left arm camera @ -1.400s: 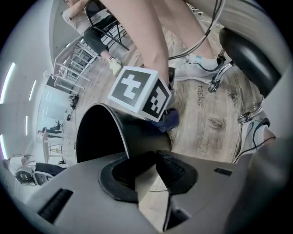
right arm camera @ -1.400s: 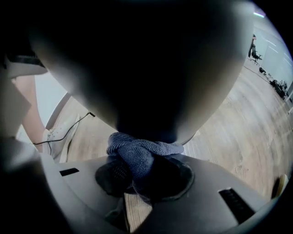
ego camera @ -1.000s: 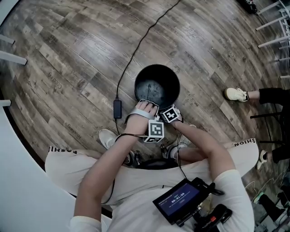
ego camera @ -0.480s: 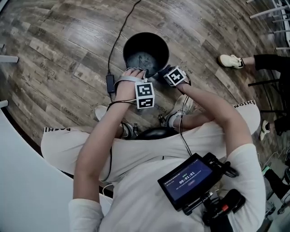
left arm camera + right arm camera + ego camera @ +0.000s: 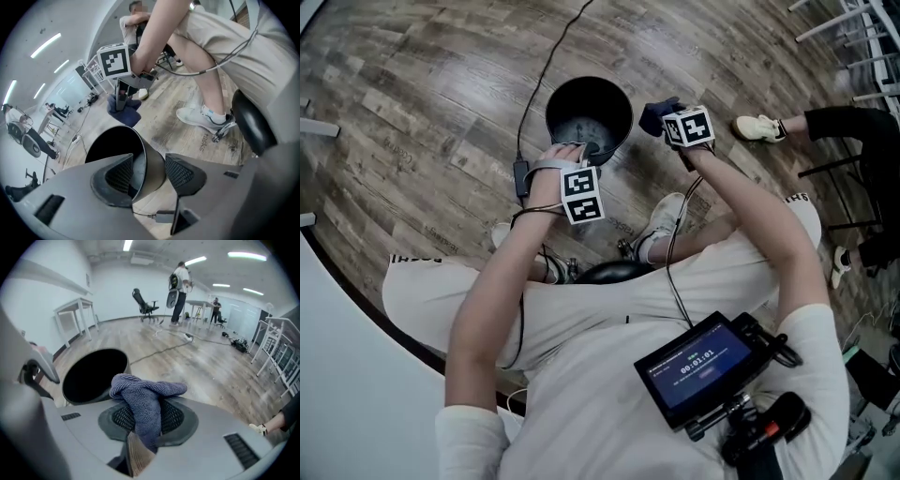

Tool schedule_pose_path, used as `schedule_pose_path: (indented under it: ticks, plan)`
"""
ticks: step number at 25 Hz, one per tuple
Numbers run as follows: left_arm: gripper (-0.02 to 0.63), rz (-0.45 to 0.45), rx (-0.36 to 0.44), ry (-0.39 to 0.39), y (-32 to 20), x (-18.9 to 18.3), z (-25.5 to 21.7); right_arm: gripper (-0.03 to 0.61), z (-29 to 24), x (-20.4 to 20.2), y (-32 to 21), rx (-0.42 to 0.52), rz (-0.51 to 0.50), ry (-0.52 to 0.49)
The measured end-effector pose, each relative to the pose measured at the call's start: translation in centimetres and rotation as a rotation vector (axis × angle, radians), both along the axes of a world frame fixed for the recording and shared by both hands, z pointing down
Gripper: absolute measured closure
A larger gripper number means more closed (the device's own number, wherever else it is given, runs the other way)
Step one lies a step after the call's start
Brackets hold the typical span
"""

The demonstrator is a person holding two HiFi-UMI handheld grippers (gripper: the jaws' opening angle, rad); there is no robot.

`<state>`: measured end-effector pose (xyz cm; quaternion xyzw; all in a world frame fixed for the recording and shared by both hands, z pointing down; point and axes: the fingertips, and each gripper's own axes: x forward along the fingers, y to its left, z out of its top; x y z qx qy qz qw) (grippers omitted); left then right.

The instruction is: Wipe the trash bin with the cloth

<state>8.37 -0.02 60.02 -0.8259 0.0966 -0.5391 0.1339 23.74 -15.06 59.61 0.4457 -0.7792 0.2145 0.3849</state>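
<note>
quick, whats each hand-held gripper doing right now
Left hand-held gripper: open, its jaws have just been opening; the bin rim stands between them, unclamped.
Right hand-held gripper: shut on the cloth.

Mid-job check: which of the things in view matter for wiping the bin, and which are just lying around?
Job: trash bin; cloth, clamped in the right tongs; left tongs, jaws just opened, astride the bin's wall.
Lying about: floor cable with adapter; stool; distant office chair.
</note>
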Motion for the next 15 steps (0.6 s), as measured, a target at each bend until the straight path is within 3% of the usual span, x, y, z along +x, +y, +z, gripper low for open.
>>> schedule_pose_path:
  ticks: [5, 9, 15]
  plan:
    - [0.41, -0.155, 0.014, 0.334, -1.3, 1.3, -10.0, 0.479, -12.1, -3.5, -0.4, 0.273, -0.021, -0.185]
    - [0.41, -0.327, 0.099, 0.582, -3.3, -1.7, -19.5, 0.479, -20.2, -6.2, 3.1, 0.466, -0.116, -0.28]
    - [0.41, -0.528, 0.197, 0.805, -1.5, -9.6, -26.9, 0.479, -24.7, -6.4, 9.2, 0.523, -0.12, -0.382]
